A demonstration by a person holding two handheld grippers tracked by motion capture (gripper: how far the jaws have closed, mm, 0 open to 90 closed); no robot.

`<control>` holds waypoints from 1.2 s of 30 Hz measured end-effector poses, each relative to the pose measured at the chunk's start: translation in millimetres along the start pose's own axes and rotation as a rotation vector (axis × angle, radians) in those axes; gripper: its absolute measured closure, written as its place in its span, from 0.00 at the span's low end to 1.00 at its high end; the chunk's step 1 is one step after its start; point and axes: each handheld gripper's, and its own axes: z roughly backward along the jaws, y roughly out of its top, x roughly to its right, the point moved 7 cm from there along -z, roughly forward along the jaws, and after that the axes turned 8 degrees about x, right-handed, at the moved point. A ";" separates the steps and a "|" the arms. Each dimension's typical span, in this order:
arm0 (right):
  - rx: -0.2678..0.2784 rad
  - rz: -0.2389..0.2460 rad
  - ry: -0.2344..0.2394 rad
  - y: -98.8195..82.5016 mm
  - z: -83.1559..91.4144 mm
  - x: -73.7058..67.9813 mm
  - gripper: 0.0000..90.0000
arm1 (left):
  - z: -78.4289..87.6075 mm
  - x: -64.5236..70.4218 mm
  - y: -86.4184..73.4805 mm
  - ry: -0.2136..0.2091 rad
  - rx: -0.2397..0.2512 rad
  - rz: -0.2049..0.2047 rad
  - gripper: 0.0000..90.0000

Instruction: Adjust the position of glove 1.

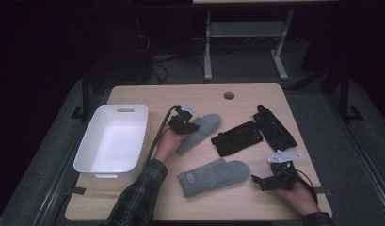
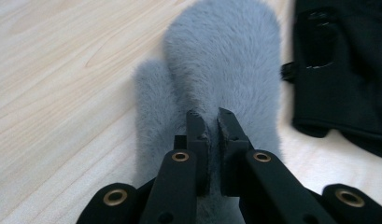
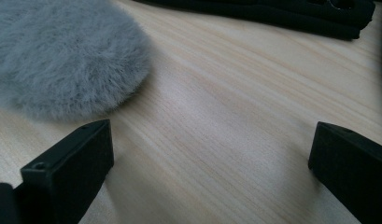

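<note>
Grey fleece is pinched between the jaws of our left gripper (image 2: 209, 135), which have closed on the far grey mitten (image 1: 199, 132) where it lies on the wooden table (image 1: 256, 94), just right of the white bin (image 1: 133, 113). We judge the grasp made and the lift due next: raise it clear, then carry it left over the bin. Our right gripper (image 3: 212, 154) rests with jaws wide apart on the bare wood beside the near grey mitten (image 1: 213, 176).

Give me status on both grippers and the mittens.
Left gripper shut on far grey mitten. Right gripper open over bare table. Near grey mitten untouched. Nothing in the way.
</note>
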 end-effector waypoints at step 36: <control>0.002 0.006 0.000 0.1 -0.2 0.5 0.00 | 88.8 108.2 6.3 -0.324 -0.011 -0.074 0.95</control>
